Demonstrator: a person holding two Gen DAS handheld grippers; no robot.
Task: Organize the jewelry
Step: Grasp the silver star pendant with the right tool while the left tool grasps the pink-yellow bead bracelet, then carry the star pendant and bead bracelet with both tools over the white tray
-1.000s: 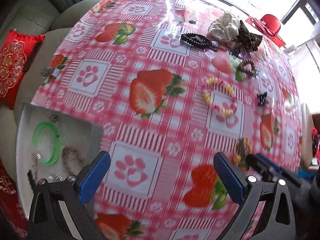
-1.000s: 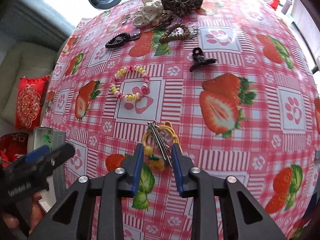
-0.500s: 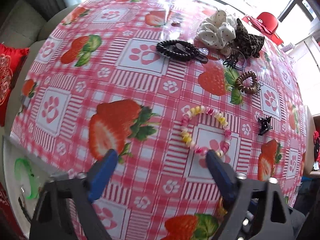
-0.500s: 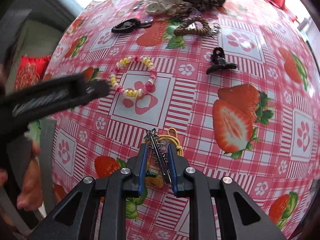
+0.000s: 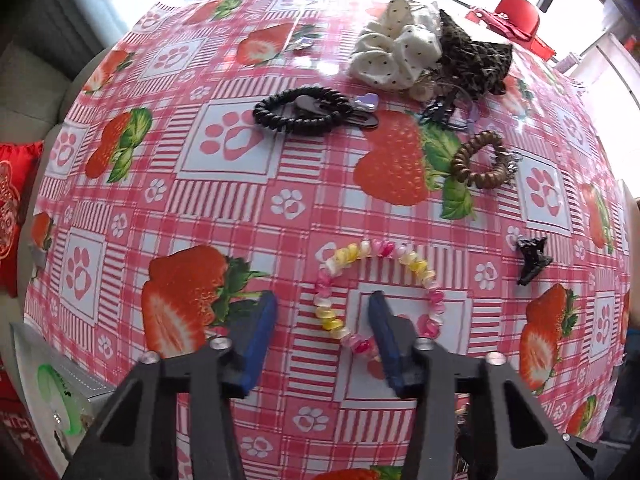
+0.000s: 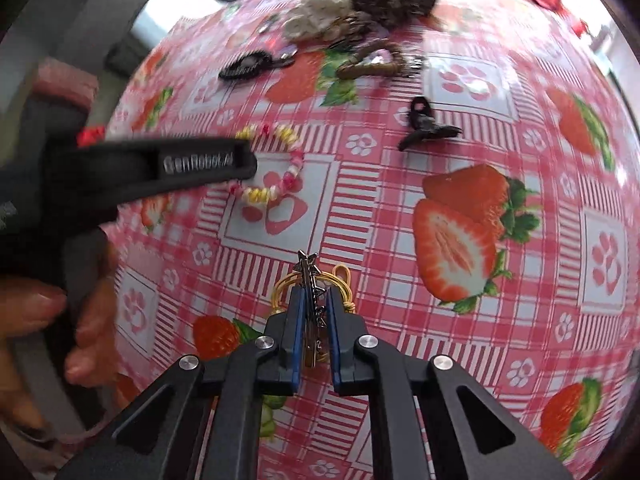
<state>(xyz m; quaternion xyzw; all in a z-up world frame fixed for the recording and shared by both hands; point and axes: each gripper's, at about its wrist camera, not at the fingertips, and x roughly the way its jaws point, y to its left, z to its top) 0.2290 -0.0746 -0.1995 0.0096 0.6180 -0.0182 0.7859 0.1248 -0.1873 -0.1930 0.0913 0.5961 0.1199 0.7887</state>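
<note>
The left tool [image 5: 322, 324] has moved from the tray to straddle the bead bracelet [image 5: 376, 292], fingers apart; the right tool [image 6: 311, 320] stays clamped on the metal charm [image 6: 310, 300].

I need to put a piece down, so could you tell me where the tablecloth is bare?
Bare cloth lies left of the black coil hair tie and beaded bracelet. It is crowded at the far edge around the white scrunchie.

table [image 5: 248, 184], strawberry cloth | on it: bead bracelet [image 5: 376, 292], black coil tie [image 5: 296, 110], brown coil tie [image 5: 478, 160], claw clip [image 5: 532, 258], scrunchies [image 5: 394, 58]
</note>
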